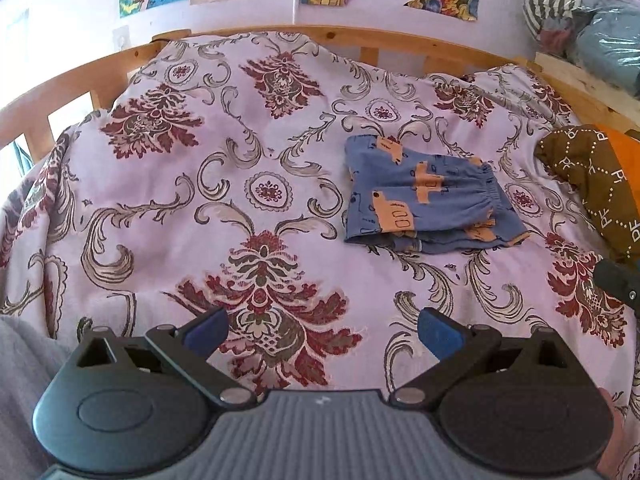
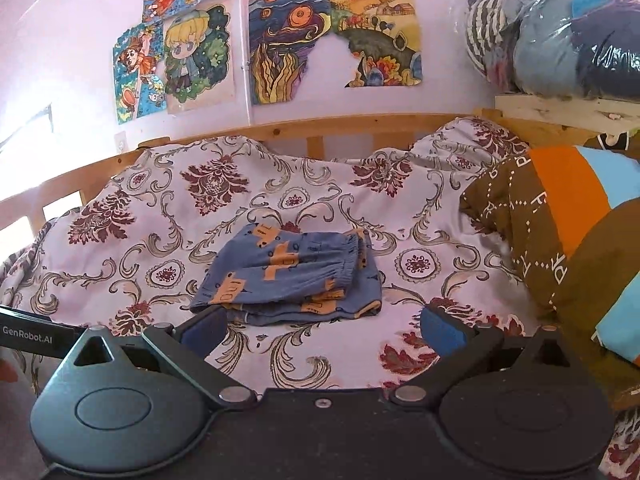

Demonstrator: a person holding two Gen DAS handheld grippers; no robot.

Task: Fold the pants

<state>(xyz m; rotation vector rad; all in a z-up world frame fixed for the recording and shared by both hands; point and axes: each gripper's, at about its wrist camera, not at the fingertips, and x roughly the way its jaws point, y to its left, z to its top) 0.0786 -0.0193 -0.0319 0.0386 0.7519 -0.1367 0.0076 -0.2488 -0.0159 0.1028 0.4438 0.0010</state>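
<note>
Two grippers: both in view, both empty, nothing between the fingers.
Left gripper [image 1: 323,330]: blue-padded fingers [image 1: 439,334] spread wide, hovering over the bedspread, well short of the pants.
Right gripper [image 2: 322,330]: fingers [image 2: 442,330] spread wide too; left fingertip sits just at the near edge of the pants in the right wrist view, contact unclear, probably just overlapping in the picture.
Pants [image 2: 294,276]: small blue pair with orange vehicle print, already folded into a compact stack of layers, elastic waistband on top toward the right side, lying flat on the bed.
Pants position: right of centre in the left wrist view [image 1: 430,196], centre and close in the right wrist view.
Bedspread [image 1: 224,184]: pale lilac with dark red floral and grey scroll pattern, covers the whole bed, a bit rumpled at the far edge.
Bed rail [image 2: 280,130]: light wood slats behind the bedspread, against the wall.
Brown cloth [image 2: 560,240]: brown with white dotted pattern plus orange and light blue panels, bunched at the right, apart from the pants.
Drawings [image 2: 288,44]: coloured pictures stuck on the white wall above the rail.
Plastic bag [image 2: 572,36]: clear bag of clothes on a wooden ledge, upper right.
</note>
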